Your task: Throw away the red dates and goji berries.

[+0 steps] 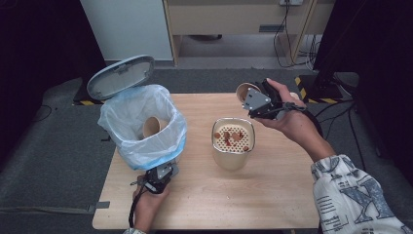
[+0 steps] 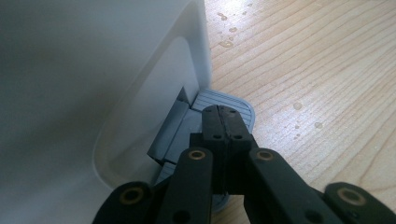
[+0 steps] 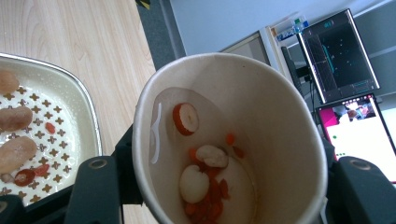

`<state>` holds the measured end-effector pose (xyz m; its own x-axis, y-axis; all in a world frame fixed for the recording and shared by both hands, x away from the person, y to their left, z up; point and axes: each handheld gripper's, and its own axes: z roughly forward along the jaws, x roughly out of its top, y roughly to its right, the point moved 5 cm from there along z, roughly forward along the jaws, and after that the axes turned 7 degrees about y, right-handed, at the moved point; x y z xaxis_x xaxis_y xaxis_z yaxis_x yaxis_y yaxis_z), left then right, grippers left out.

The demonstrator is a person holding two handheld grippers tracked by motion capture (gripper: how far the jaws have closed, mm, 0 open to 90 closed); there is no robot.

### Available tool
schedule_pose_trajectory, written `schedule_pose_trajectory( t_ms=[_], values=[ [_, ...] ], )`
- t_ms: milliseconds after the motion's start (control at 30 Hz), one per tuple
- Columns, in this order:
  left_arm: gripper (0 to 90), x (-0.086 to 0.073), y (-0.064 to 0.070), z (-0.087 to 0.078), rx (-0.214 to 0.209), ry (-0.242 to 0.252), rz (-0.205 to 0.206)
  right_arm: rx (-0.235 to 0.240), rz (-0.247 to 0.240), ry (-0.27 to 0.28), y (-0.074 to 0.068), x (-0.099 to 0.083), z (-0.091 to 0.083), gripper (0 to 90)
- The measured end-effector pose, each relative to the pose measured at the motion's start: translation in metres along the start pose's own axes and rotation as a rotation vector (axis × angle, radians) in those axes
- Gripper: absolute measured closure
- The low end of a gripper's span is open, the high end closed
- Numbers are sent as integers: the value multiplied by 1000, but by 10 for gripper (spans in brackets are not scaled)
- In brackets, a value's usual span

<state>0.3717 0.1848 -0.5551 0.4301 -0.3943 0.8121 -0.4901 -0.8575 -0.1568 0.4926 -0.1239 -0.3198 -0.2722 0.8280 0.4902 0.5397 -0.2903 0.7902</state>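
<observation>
Pressing closed jaws onto the grey ribbed pedal (image 2: 224, 105) of the white bag-lined bin (image 1: 141, 124) at near left, the left gripper (image 1: 160, 176) contrasts with the right gripper (image 1: 260, 102), which grips a tilted brown paper cup (image 3: 229, 140) of fruit pieces at far right, beside the cream perforated strainer (image 1: 234, 139); no writing is readable.

No readable text, label, brand or number was found on any surface. The person's sleeve (image 1: 358, 192) carried a large dark printed figure that looked like a letter, perhaps an X or K, but it could not be read with confidence. Two lit screens (image 3: 348, 88) stood behind the paper cup (image 3: 229, 140) in the right gripper view; their contents were too small and blurred to make out. Yellow-and-black hazard striping (image 1: 303, 90) marked the floor edge past the table's far side; it carried no words.
</observation>
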Motion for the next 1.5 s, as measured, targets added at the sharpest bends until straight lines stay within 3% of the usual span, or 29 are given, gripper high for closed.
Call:
schedule_pose_trajectory(
  t_ms=[500, 933, 1500],
  values=[
    [891, 0, 0, 0, -1, 0, 1, 7, -14, -10, 2, 2, -2, 371],
    [891, 0, 0, 0, -2, -1, 1, -9, -125, -40, -1, 5, -2, 372],
    [891, 0, -1, 0, -3, -4, 5, -16, -125, -46, 0, 3, -1, 372]
  ],
)
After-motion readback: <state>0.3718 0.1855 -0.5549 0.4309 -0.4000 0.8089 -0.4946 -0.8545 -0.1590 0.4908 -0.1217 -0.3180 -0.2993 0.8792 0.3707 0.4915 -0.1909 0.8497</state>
